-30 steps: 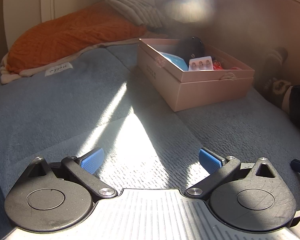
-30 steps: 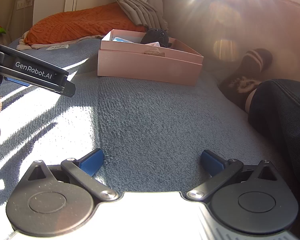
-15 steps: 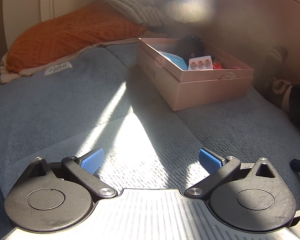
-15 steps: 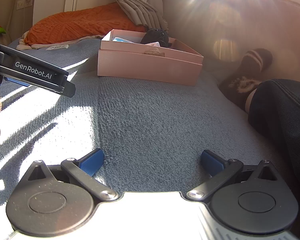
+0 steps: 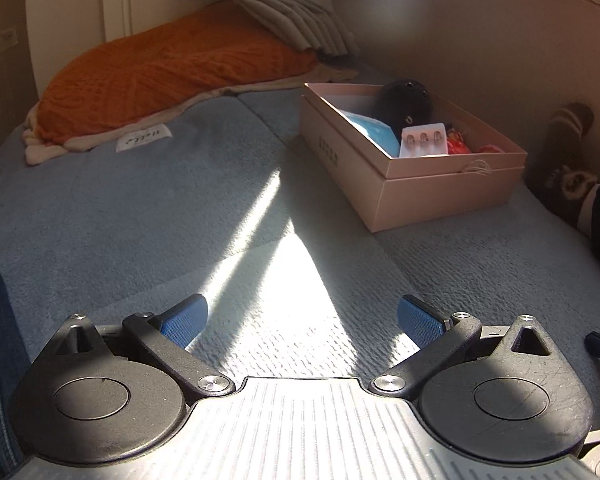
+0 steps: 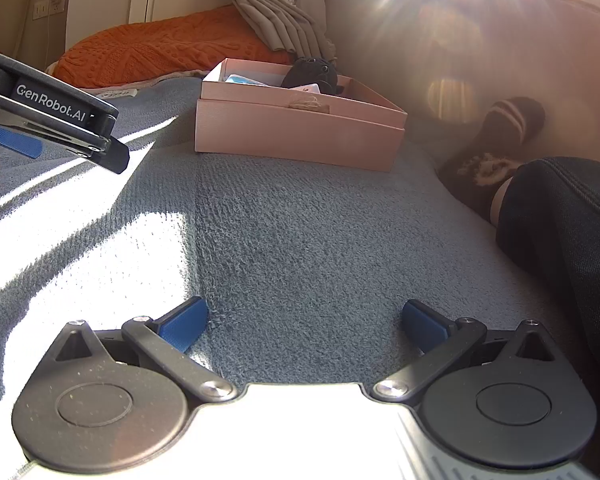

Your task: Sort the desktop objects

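Note:
A pink cardboard box (image 5: 440, 190) (image 6: 296, 136) sits on the blue-grey blanket, ahead and to the right of my left gripper. Inside it lie a round black object (image 5: 404, 102) (image 6: 312, 74), a light blue packet (image 5: 370, 130), a small white blister pack (image 5: 424, 140) and something red (image 5: 456, 146). My left gripper (image 5: 300, 318) hangs open low over the sunlit blanket with nothing between its blue pads. My right gripper (image 6: 306, 320) is open too, empty, well short of the box. The left gripper's body (image 6: 56, 114) shows at the left of the right wrist view.
An orange knitted cushion (image 5: 168, 68) lies at the back left beside hanging beige curtains (image 5: 284, 8). A person's foot in a brown striped sock (image 6: 496, 148) and a dark trouser leg (image 6: 564, 220) rest at the right. A beige wall (image 5: 480, 40) curves behind the box.

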Demonstrator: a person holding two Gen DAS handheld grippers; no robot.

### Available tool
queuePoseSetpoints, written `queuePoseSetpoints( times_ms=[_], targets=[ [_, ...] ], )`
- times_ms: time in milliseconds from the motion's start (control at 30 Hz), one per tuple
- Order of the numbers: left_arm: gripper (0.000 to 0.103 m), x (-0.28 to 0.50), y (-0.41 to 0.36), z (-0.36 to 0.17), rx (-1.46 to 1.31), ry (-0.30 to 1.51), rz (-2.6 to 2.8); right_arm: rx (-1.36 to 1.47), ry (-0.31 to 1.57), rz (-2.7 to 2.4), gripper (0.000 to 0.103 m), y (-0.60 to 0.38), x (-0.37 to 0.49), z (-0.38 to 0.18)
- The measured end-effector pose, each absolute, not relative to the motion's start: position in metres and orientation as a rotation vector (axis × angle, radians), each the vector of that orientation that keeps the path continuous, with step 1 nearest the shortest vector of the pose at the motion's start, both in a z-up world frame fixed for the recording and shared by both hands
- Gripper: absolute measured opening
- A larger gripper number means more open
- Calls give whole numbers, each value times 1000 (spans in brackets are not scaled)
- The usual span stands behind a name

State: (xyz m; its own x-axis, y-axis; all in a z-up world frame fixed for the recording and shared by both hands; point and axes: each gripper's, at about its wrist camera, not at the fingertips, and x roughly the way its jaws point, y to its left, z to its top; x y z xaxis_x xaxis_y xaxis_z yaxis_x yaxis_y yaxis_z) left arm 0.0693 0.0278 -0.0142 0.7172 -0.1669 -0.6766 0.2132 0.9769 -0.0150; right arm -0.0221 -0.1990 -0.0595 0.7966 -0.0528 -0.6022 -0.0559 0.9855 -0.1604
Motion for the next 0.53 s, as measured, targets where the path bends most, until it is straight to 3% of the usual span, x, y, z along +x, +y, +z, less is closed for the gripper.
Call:
queuePoseSetpoints(
  times_ms=[533],
  targets=[
    [103,80,22,-21,43,804,-231,-174,650,2,103,-199,-22,-60]
  ],
)
